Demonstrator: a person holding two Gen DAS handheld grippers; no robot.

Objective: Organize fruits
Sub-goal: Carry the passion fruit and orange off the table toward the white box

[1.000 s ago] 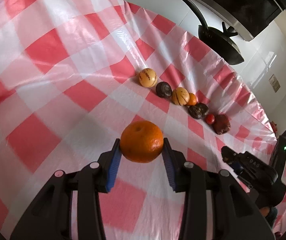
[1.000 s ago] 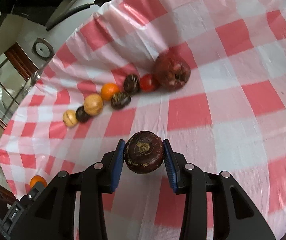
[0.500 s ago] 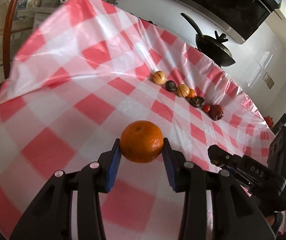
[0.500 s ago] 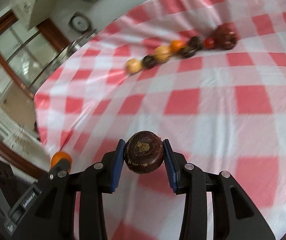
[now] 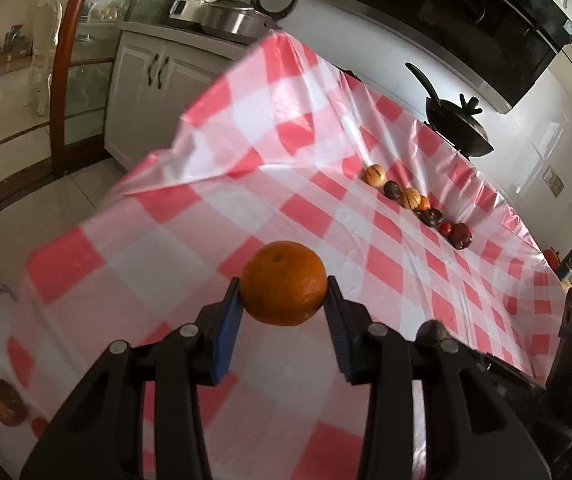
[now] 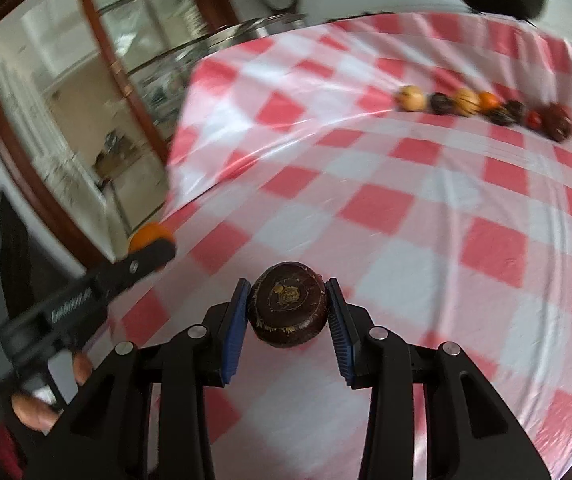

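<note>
Covering the scene: a red-and-white checked worktop point(image 5: 269, 220) filled most of both views, its cloth hanging over the near-left corner beside white cabinets point(image 5: 145, 92).
Wok: a black wok point(image 5: 458, 124) stood past the far edge of the worktop.
Left gripper: the left gripper point(image 5: 283, 298) was clamped on an orange point(image 5: 283, 283), both blue pads pressed to its sides, and held it in the air above the near part of the worktop; in the right wrist view it appeared low on the left, borne by a hand point(image 6: 37, 408).
Right gripper: the right gripper point(image 6: 288, 304) was clamped on a dark brown fruit point(image 6: 288, 306) in the same way, also clear of the cloth.
Row of fruit: a row of fruit point(image 5: 416, 204) lay toward the far right part of the worktop, running slantwise, the pieces touching or just beside each other.
Relation for the coming move: the row lay ahead and to the right of both grippers, well apart from them. Which hand was nearer I could not tell. Where each held fruit belonged was not shown.
Orange, looks: round, bright and pitted, its stem dimple facing up and toward the camera.
Dark brown fruit, looks: squat and flattened, with a tan, rough patch at the centre of the face turned to the camera.
Near-left corner: a brown round thing point(image 5: 5, 404) sat there, too blurred to name.
</note>
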